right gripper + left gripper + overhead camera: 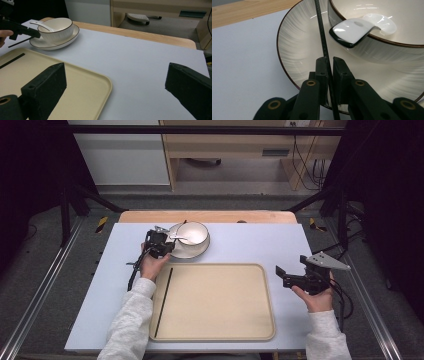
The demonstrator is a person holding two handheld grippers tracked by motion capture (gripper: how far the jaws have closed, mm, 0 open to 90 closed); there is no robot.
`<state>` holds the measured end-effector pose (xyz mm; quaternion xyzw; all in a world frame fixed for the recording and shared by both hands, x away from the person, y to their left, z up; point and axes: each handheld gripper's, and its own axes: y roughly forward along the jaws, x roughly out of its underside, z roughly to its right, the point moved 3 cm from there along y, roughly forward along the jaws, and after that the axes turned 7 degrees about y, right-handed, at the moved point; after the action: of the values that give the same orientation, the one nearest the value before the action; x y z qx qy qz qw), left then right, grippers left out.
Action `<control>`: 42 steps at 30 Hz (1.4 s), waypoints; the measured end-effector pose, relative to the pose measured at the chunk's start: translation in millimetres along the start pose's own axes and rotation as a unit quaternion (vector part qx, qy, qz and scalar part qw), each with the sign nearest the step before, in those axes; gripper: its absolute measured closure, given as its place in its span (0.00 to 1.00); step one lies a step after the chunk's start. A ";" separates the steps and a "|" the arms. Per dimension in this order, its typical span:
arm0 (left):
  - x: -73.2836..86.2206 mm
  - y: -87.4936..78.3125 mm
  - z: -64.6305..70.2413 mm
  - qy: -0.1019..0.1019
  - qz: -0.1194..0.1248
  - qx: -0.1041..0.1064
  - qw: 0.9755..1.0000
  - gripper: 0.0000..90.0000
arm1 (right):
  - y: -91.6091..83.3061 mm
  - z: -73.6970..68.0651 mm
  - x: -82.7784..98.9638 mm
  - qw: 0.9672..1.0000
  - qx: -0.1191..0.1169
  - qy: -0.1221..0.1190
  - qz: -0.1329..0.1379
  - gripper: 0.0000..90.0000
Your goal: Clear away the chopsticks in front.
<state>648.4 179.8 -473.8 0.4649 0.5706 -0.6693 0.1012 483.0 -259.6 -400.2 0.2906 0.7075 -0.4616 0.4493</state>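
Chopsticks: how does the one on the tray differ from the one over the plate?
The chopstick on the tray lies flat and free along the left side of the tray; the chopstick over the plate is clamped in the left tool, shut on it. The first rests wholly on the tray; the second slants across the plate beside the bowl. Both are thin, straight and black.

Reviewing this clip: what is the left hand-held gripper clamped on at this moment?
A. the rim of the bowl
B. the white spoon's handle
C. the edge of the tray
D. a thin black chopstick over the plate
D: in the left gripper view the left hand-held gripper has its jaws pressed on a thin black chopstick above the plate; the white spoon rests untouched on the bowl.
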 end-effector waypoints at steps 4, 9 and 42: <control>-0.3 0.3 0.4 -0.004 0.002 -0.003 1.000 0.95 | 0.1 0.2 0.1 1.000 0.000 -0.001 0.000 0.04; -0.6 -0.6 3.1 -0.001 -0.001 -0.010 1.000 0.95 | -0.2 0.3 -0.1 1.000 0.000 -0.001 0.001 0.04; 28.9 -68.9 -18.8 -0.064 0.020 -0.069 0.995 0.96 | -5.4 3.2 -1.8 1.000 0.005 0.002 0.006 0.04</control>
<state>596.2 229.9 -447.3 0.4242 0.5984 -0.6544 0.1835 480.5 -264.8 -396.9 0.2985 0.7045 -0.4614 0.4492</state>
